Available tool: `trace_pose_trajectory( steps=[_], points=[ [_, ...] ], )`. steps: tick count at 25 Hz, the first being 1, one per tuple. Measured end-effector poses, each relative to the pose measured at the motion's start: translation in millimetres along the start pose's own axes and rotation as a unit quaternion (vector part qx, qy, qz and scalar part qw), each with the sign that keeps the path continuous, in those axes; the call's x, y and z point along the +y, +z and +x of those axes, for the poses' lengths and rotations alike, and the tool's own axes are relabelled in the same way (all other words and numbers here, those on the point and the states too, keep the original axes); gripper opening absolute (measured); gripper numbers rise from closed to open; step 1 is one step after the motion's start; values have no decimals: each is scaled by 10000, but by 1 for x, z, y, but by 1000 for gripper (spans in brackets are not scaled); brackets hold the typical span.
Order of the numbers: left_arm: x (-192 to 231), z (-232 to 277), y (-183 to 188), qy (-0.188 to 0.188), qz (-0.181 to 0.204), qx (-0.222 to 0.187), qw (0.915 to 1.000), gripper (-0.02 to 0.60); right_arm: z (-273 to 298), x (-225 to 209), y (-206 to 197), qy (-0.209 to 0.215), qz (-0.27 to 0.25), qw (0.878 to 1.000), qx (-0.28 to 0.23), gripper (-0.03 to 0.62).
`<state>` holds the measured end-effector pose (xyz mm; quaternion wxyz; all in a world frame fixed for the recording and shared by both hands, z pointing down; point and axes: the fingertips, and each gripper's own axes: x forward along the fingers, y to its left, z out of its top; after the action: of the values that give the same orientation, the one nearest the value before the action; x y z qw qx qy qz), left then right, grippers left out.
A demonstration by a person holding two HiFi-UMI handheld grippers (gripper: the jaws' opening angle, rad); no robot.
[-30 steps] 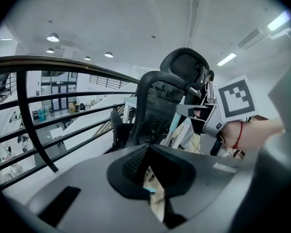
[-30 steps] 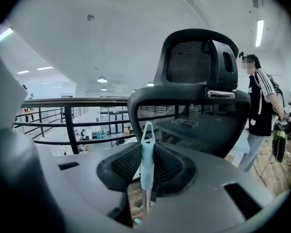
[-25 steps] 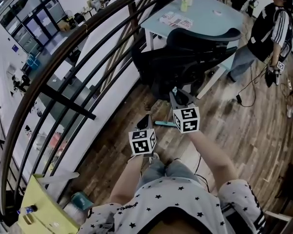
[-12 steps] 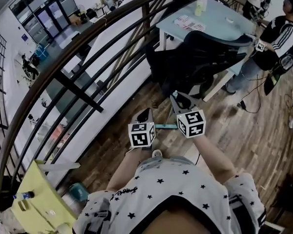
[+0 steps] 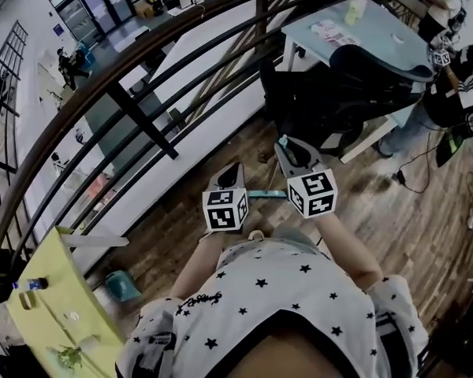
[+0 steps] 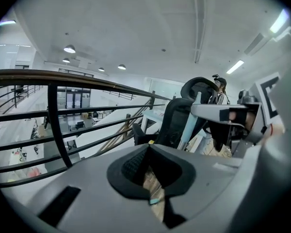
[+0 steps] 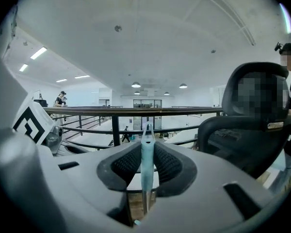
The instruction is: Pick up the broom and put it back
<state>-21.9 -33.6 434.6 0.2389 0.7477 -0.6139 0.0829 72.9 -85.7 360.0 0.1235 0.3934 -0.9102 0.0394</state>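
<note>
right gripper (image 7: 146, 143): closed on the light-blue broom handle (image 7: 147, 171). The handle stands upright between the pads, its top end poking just above the jaw tips.
left gripper (image 6: 148, 147): jaws together at the tips, nothing in them. Only floor and a teal bit show through the gap.
broom (image 5: 266, 194): centre of the head view. A teal length runs between the two marker cubes, and the rest is hidden under the grippers. Broom head not seen.
step: carrying, judged. Put-back spot can't be picked out in any view.
risk, swing: thin handle pinched by one gripper near its top. The long lower part could pivot in the pads and twist or slide out.
risk, snag: railing (image 5: 142, 61) fills the upper left of the head view and the black office chair (image 5: 355, 93) sits upper right, both near the grippers. The low end could catch a bar or the chair base.
risk, people: person (image 5: 457, 77) at the right edge beside the table (image 5: 378, 30). A wide turn could sweep the broom that way.
risk, cable: dark cable (image 5: 410, 183) on the wood floor at right. A dragging broom end could hook it.
fix, judged: bring the left gripper onto the handle lower down.
</note>
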Motion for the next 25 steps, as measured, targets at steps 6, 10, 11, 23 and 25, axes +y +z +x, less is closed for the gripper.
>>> trace_pose_trajectory(
  steps=[6,10,11,23,25],
  points=[
    [36,-24,-5,451,-245,-78,9987,11,23,26,8,337,-184,9993,-12,72],
    [60,-36,-8,802,-434,-163,9957,11,43,37,11,569,-210,9982,-11,72],
    [67,-39,-9,885,-473,-174,9948,11,49,40,11,634,-211,9978,-7,72],
    [143,-41,-9,1641,-855,-301,9823,11,135,75,11,1294,-269,9912,83,72],
    [157,-37,-6,1702,-888,-283,9810,11,150,78,10,1343,-291,9905,98,72]
  ],
)
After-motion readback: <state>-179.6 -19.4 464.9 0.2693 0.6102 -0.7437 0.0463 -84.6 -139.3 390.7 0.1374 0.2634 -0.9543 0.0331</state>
